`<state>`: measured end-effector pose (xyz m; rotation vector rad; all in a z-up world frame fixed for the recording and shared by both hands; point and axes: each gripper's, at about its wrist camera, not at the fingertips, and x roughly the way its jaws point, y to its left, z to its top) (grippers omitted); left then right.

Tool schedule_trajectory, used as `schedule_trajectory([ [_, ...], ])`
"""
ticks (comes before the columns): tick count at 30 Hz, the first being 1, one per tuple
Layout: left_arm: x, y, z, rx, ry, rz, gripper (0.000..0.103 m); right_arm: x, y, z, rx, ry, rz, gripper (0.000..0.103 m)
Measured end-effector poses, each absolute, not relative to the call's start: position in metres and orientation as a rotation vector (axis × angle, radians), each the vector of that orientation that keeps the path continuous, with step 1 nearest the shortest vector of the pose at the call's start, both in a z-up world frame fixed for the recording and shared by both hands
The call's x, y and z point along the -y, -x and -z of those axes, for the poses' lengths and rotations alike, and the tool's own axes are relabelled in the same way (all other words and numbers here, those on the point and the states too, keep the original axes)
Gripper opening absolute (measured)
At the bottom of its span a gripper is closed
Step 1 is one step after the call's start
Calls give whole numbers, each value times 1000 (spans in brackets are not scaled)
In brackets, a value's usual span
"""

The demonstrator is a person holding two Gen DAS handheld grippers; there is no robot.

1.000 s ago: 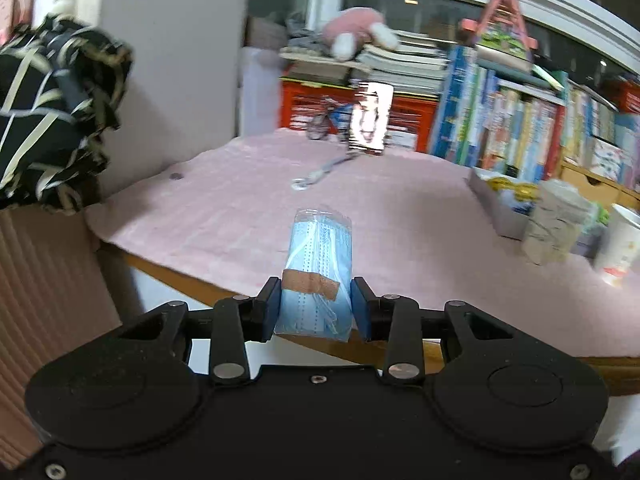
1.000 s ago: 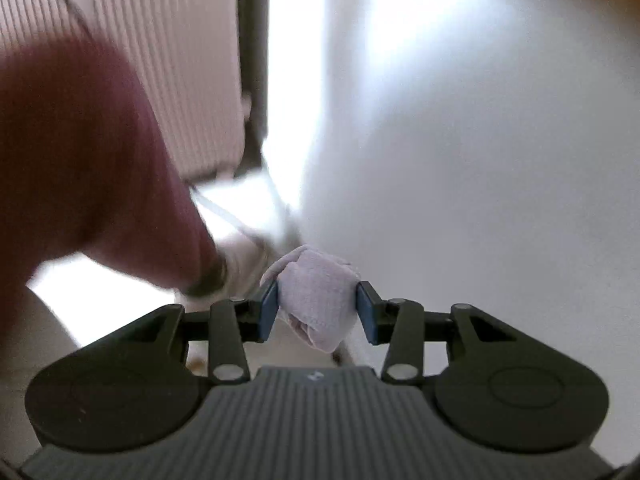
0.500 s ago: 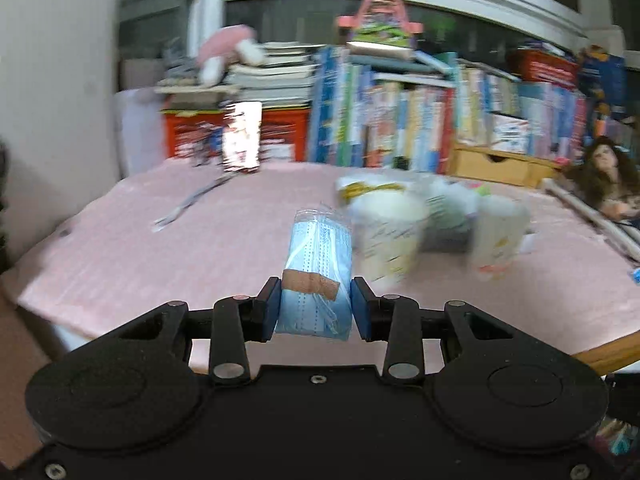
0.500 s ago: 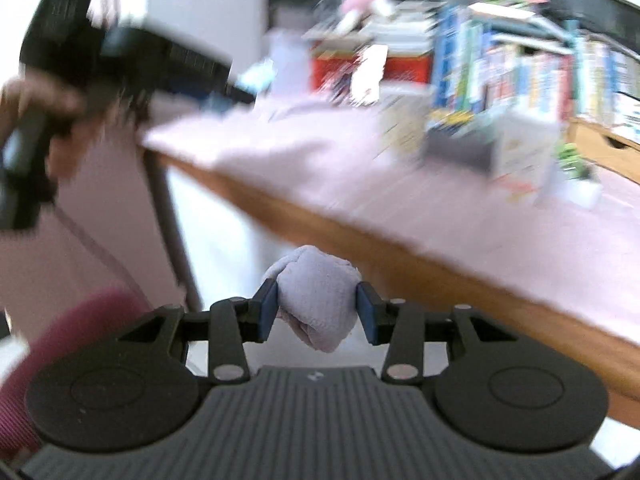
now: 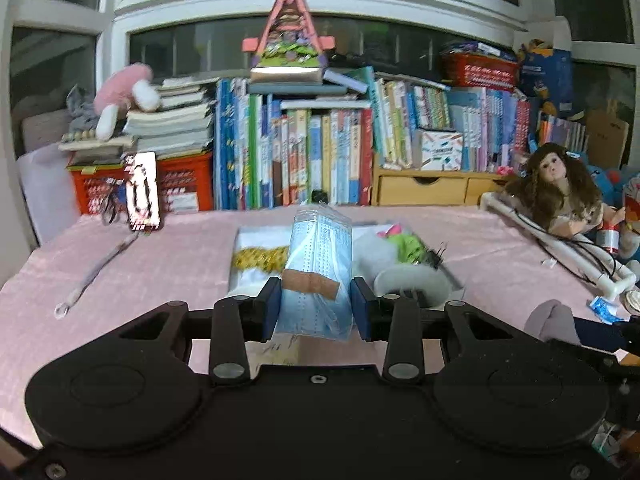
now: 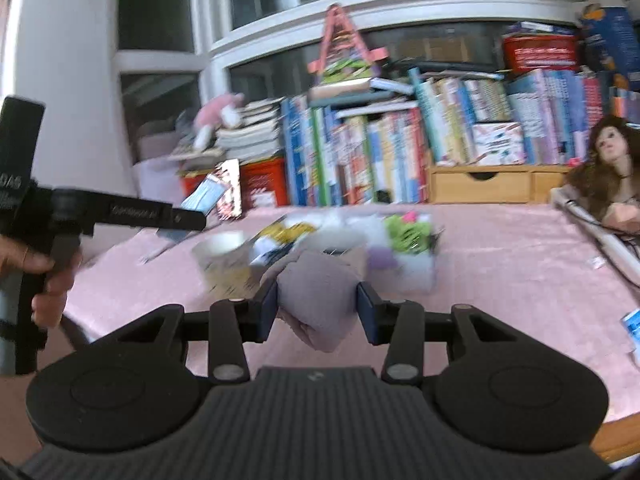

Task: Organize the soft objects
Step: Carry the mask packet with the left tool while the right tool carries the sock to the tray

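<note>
A clear-wrapped pack of pale blue face masks [image 5: 318,268] is clamped in the left gripper [image 5: 316,306] at frame centre. A lilac rolled cloth bundle [image 6: 318,300] is pinched in the right gripper [image 6: 318,306]. Neither is placed yet; the white storage box [image 5: 240,240] behind is judged the destination for these 2 items.

Blue face-mask pack [image 5: 318,276], upright, banded by brown tape, held above the near tabletop [image 5: 160,256]. Grey rolled cloth [image 6: 318,300], bunched, likewise held aloft.
</note>
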<state>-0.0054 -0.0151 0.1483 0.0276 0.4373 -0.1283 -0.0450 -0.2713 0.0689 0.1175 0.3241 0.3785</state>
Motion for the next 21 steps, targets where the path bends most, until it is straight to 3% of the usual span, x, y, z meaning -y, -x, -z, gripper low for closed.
schedule_trajectory([
  [14,-10,-19,-158,-503,55,113,35,279,26,-89,-305,-140,-279,48],
  [21,-20,-90,-167,-561,44,120,35,279,-38,-101,-362,-177,-281,48],
])
